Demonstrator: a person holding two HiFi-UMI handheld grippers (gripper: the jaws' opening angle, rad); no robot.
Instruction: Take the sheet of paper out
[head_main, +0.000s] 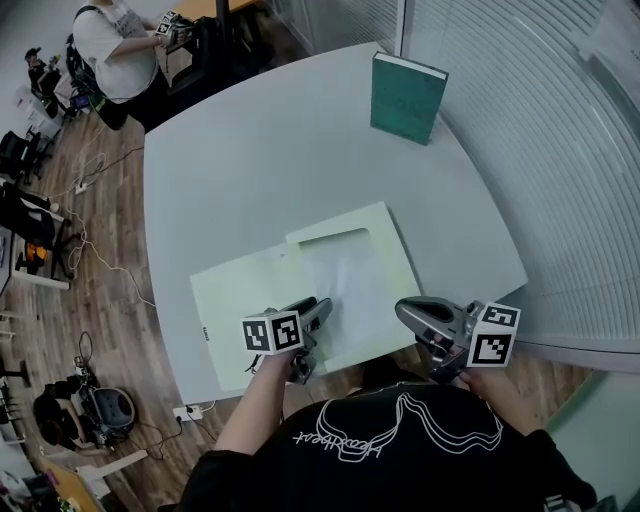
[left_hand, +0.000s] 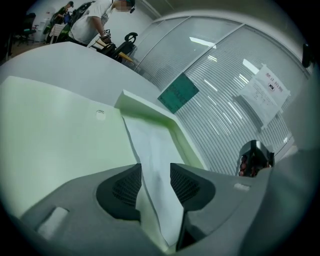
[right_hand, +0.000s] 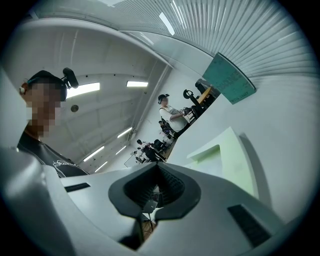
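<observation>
A pale green folder (head_main: 235, 300) lies open on the grey table (head_main: 250, 150), near its front edge. A white sheet of paper (head_main: 350, 275) rests on the folder's right half, its far end tucked under a pocket flap (head_main: 375, 218). My left gripper (head_main: 322, 312) hangs over the sheet's near left corner. In the left gripper view the sheet (left_hand: 155, 147) runs between the spread pads of this gripper (left_hand: 155, 182), which stands open with a gap on both sides. My right gripper (head_main: 402, 308) is shut and empty beside the folder's right edge; its pads (right_hand: 170, 187) meet.
A teal book (head_main: 407, 97) stands upright at the table's far right, near a glass wall with blinds (head_main: 560, 150). A person (head_main: 115, 45) works at another desk at the back left. Cables and chairs lie on the wooden floor (head_main: 110, 260) to the left.
</observation>
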